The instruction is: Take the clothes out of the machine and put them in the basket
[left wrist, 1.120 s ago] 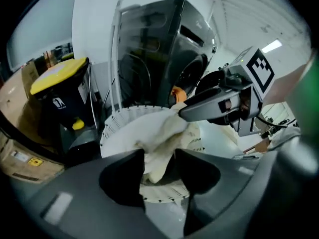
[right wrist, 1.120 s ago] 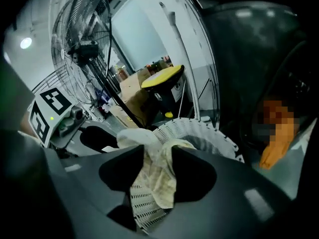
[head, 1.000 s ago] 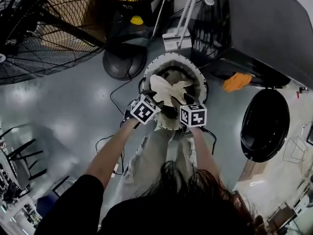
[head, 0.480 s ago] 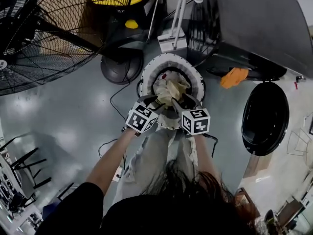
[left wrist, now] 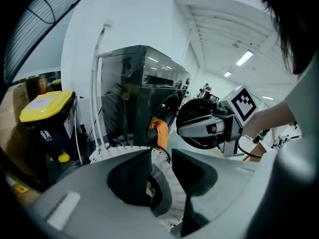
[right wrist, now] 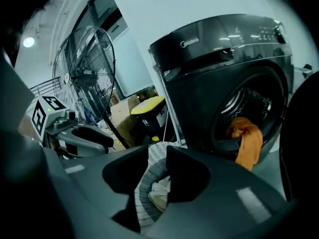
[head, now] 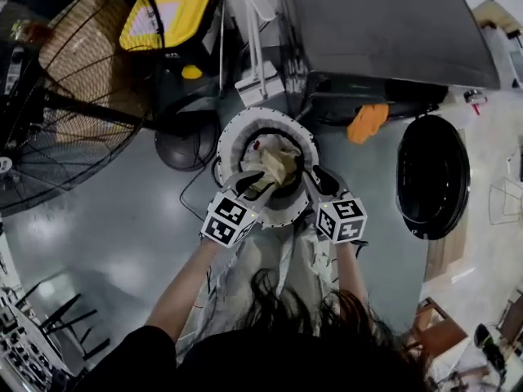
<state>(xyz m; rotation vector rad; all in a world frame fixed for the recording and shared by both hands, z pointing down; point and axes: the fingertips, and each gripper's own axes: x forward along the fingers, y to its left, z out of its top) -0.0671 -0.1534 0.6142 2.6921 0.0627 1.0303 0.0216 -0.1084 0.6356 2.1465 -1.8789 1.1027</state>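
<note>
**Head view:** L gripper (head: 252,183) and R gripper (head: 317,181) are side by side, both pointing fwd and down over the near rim of the white basket (head: 227,141). Cream clothes (head: 274,162) lie in the basket just ahead of the tips, btwn the two. Whether either tip touches them can't be told here. Orange cloth (head: 367,122) hangs at the mouth of the washing machine (head: 384,31), further ahead and right of the R gripper. The machine's door (head: 432,178) stands open, off to that gripper's right. Fan (head: 57,113) is well left of the L gripper.

**L gripper view:** L gripper (left wrist: 162,158) has its jaws apart w/ a modest gap and nothing in them. The basket (left wrist: 173,196) mesh wall shows thru the gap, below the tips. Orange cloth (left wrist: 160,133) is straight ahead. R gripper (left wrist: 187,129) is just to the right. Yellow-lidded bin (left wrist: 47,103) is ahead-left.

**R gripper view:** R gripper (right wrist: 157,158) jaws have just been closing and now stand at a narrow gap, pads on nothing. Thru the gap show the basket (right wrist: 145,185) mesh and cream clothes (right wrist: 159,192), below and ahead. Orange cloth (right wrist: 247,139) is ahead-right, in the washing machine (right wrist: 224,73) mouth. L gripper (right wrist: 102,138) is to the left, w/ the fan (right wrist: 87,73) beyond it.
</note>
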